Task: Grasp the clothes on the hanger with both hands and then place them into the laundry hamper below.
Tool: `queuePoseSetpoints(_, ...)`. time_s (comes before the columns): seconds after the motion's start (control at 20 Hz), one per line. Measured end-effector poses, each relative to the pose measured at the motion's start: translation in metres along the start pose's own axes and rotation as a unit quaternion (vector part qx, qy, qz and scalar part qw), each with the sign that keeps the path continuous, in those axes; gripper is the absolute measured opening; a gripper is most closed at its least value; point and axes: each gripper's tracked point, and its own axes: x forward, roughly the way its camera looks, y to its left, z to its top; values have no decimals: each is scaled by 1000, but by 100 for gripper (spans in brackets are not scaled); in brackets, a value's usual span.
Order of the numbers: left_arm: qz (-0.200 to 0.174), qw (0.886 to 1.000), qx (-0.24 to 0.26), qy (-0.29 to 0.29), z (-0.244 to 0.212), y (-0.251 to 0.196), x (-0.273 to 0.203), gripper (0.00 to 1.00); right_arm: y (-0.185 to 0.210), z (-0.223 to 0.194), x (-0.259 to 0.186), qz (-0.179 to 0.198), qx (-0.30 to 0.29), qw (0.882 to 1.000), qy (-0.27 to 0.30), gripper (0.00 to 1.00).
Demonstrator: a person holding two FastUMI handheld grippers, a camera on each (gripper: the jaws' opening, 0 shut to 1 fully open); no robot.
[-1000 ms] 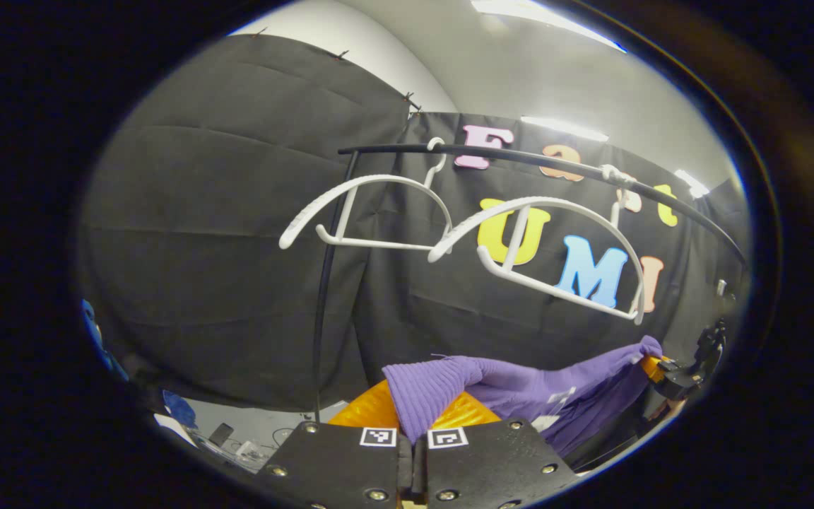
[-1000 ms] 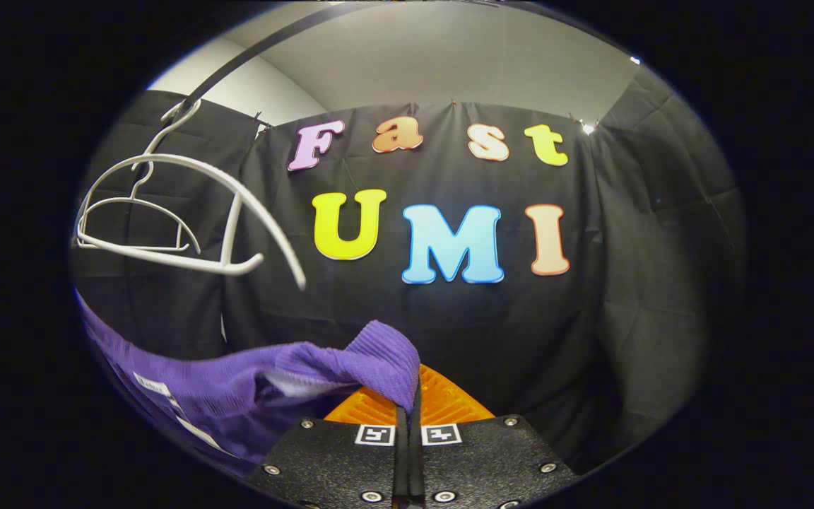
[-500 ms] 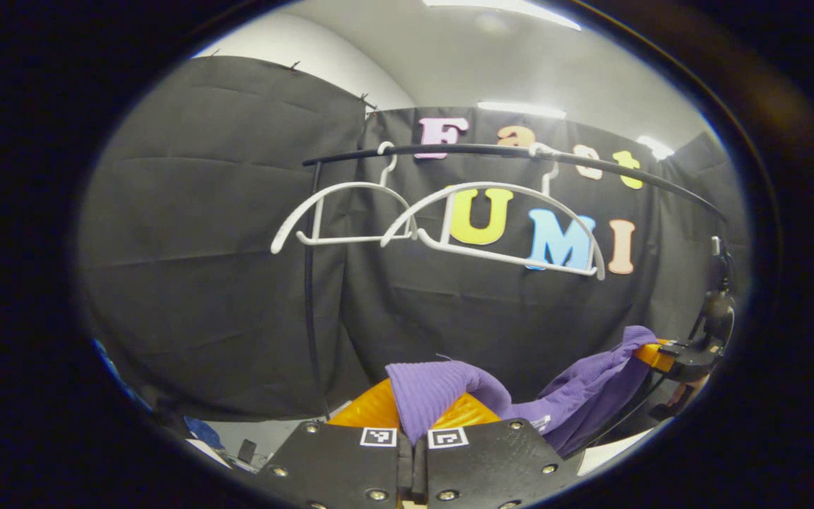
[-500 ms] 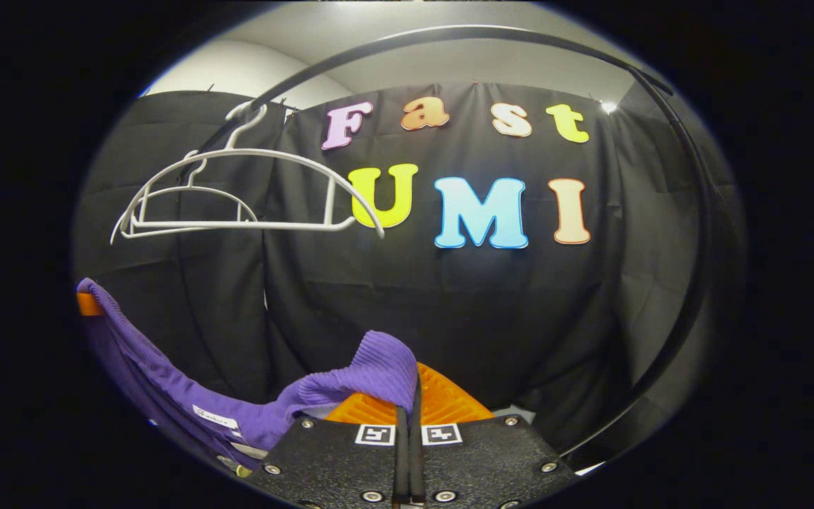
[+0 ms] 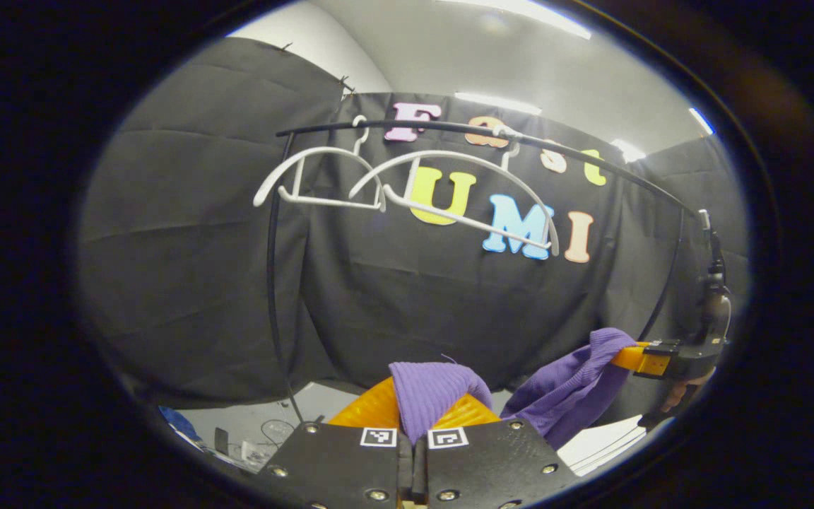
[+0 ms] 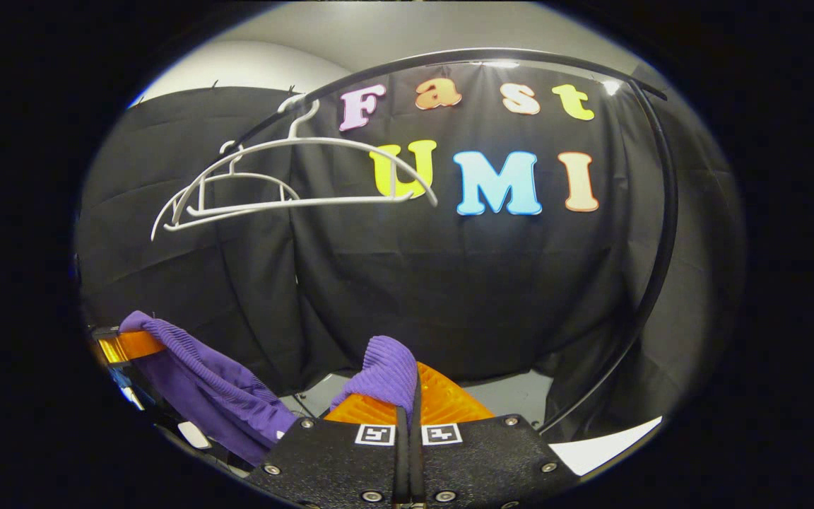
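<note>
A purple knitted garment [image 5: 562, 389] hangs slack between my two grippers, off the hangers. My left gripper [image 5: 414, 413] is shut on one ribbed edge of it [image 5: 428, 396]. In the left gripper view, my right gripper [image 5: 636, 357] at the far right pinches the other end. In the right gripper view, my right gripper [image 6: 410, 399] is shut on a purple fold [image 6: 382, 371], and the garment [image 6: 209, 385] sags leftward to the left gripper [image 6: 128, 346]. Two bare white hangers [image 5: 449, 198] [image 5: 315, 180] hang on the black rail [image 5: 463, 131] above; the same hangers [image 6: 287, 187] show upper left in the right gripper view.
The black rail's uprights [image 5: 273, 297] [image 6: 651, 268] stand left and right of the cloth wall. Grey floor with small clutter [image 5: 237, 442] lies below left. A white surface edge [image 6: 605, 445] shows at the lower right. The hamper is out of sight.
Both grippers have come down and back from the rail with the purple garment; the hangers and rail now sit higher and smaller. The garment hangs slacker, with the grippers closer together.
</note>
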Motion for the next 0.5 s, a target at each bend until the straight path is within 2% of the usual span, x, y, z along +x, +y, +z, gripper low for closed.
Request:
queuePoseSetpoints(0.25,7,997,30,71,-80,31,-13,1,39,-63,-18,18,17,998,64,0)
queuePoseSetpoints(0.3,6,996,30,86,-96,33,-18,6,45,-74,-19,22,29,996,78,0)
queuePoseSetpoints(0.35,6,995,31,97,-109,36,-20,6,49,-87,-21,26,44,994,94,0)
queuePoseSetpoints(0.4,6,994,34,106,-118,38,-22,1,52,-98,-22,28,56,992,110,0)
queuePoseSetpoints(0.5,8,991,39,125,-136,39,-20,1,56,-119,-22,29,65,988,138,0)
